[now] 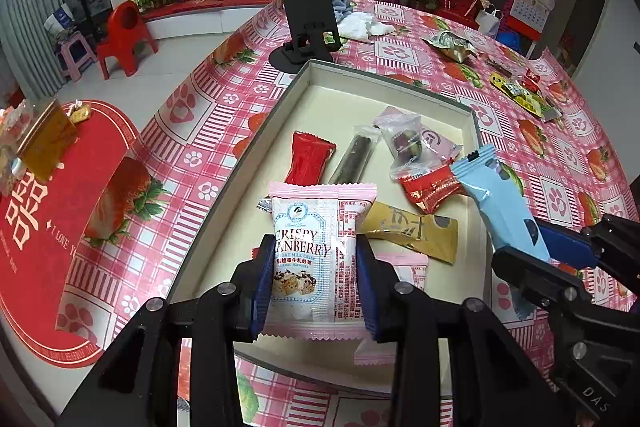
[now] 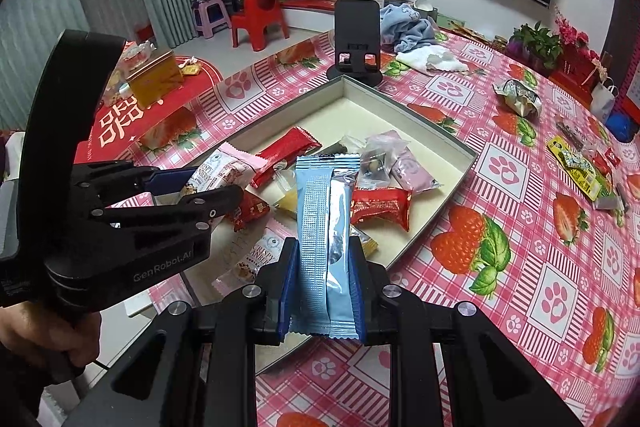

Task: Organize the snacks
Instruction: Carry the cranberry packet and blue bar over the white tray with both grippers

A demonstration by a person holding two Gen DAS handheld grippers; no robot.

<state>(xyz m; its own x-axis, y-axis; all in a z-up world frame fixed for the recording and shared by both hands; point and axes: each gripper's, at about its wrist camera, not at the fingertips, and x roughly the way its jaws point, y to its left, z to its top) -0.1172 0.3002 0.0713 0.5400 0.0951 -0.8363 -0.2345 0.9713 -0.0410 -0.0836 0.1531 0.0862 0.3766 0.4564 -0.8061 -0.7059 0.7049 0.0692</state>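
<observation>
Surface (image 1: pixel 192 131) w/ pink check strawberry/paw cloth. On it: shallow open box (image 1: pixel 248 163) at centre, black phone stand (image 1: pixel 306 23) above it, white cloth (image 1: pixel 362 25) upper middle, crumpled wrapper (image 1: pixel 450 45) & loose snack packets (image 1: pixel 518 93) upper right.

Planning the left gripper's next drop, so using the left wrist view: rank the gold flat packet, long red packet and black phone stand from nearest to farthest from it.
From the left gripper:
1. Gold flat packet, just right, in the tray.
2. Long red packet, ahead, mid-tray.
3. Black phone stand, beyond the tray's far corner.
</observation>
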